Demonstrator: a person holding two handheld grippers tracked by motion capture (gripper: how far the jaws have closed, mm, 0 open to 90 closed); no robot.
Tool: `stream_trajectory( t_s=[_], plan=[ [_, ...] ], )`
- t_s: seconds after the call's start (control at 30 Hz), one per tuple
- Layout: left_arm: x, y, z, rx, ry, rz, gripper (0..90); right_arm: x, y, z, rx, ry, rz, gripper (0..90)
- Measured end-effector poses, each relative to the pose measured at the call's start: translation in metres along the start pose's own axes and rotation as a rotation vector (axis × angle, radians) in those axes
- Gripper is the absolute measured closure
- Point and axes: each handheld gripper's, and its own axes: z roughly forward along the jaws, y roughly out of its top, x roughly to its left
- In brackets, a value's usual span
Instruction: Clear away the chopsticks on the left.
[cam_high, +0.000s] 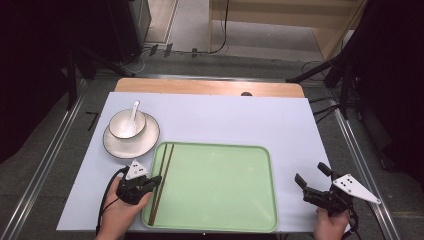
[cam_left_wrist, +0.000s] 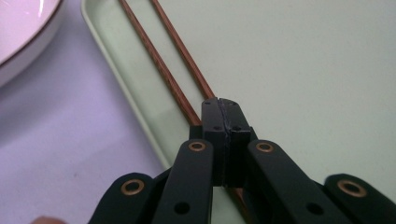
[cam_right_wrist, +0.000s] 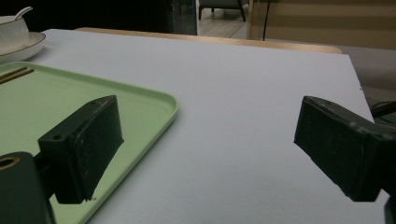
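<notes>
A light green tray (cam_high: 215, 185) lies at the front middle of the white table. Two brown chopsticks (cam_high: 162, 170) rest side by side along its left edge. My left gripper (cam_high: 156, 181) hovers over their near half with its jaws pressed together. In the left gripper view, the shut tip (cam_left_wrist: 222, 109) covers the chopsticks (cam_left_wrist: 163, 70), which run on underneath it across the tray (cam_left_wrist: 303, 70). My right gripper (cam_high: 311, 173) is open above bare table to the right of the tray. Its jaws stand wide apart (cam_right_wrist: 210, 144) with nothing between them.
A white bowl (cam_high: 126, 124) with a white spoon (cam_high: 134, 111) in it stands on a dark-rimmed plate (cam_high: 148, 137), just behind the tray's left corner. The table's front edge runs close to both hands. Dark stands and cables flank the table.
</notes>
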Motion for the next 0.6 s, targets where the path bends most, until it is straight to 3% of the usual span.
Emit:
stream_trajectory(
  t_s=[0.37, 0.6],
  plan=[
    [-0.012, -0.007, 0.001, 0.026, -0.034, 0.011, 90.0, -0.002, 0.000, -0.001, -0.003, -0.002, 0.001, 7.6],
    [-0.009, -0.008, 0.002, 0.024, -0.053, -0.005, 90.0, -0.002, 0.000, -0.001, -0.002, -0.001, -0.001, 7.6]
  ],
)
